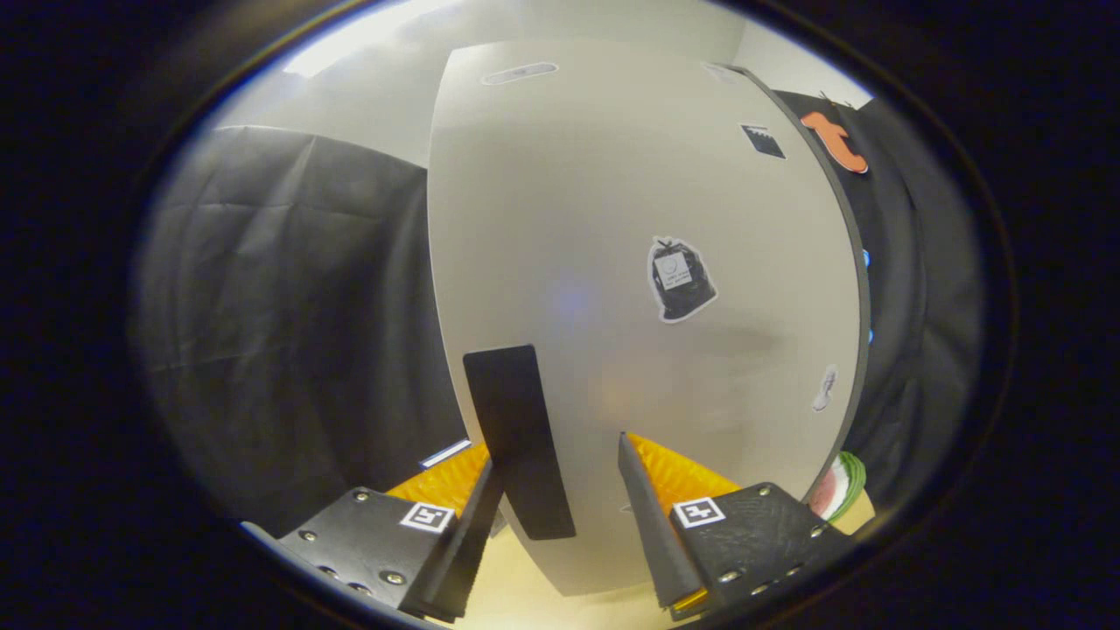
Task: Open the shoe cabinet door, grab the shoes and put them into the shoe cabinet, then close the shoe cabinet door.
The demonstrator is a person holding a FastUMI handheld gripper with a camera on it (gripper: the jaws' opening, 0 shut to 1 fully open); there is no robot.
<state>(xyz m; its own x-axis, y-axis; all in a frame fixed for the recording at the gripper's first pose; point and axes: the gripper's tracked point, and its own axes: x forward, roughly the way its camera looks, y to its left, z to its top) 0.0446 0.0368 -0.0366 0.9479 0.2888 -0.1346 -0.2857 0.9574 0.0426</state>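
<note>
- Now, at the left of the frame you have only the creased black cloth of the booth wall point(289, 324), well behind everything else.
- Lower centre: your gripper point(560, 525) is spread wide, its fingers apart and pressing on nothing. The dark handle strip point(518, 442) stands between them, close by the left finger point(464, 534), though whether they touch is hard to tell.
- Centre: the shoe cabinet door point(630, 219) is the big pale panel just ahead of the fingers, with its free edge at the left, by the handle.
- Handling, as a judgement: the panel looks stiff and smooth, likely light on its hinges. The flat face would slip, so take it at the handle strip or hook the left edge.
- Right of centre: a black sticker point(681, 280) sits on the door face, a small pale one point(824, 389) lower down.
- Far right: the door's dark edge point(862, 289), cloth beyond.
</note>
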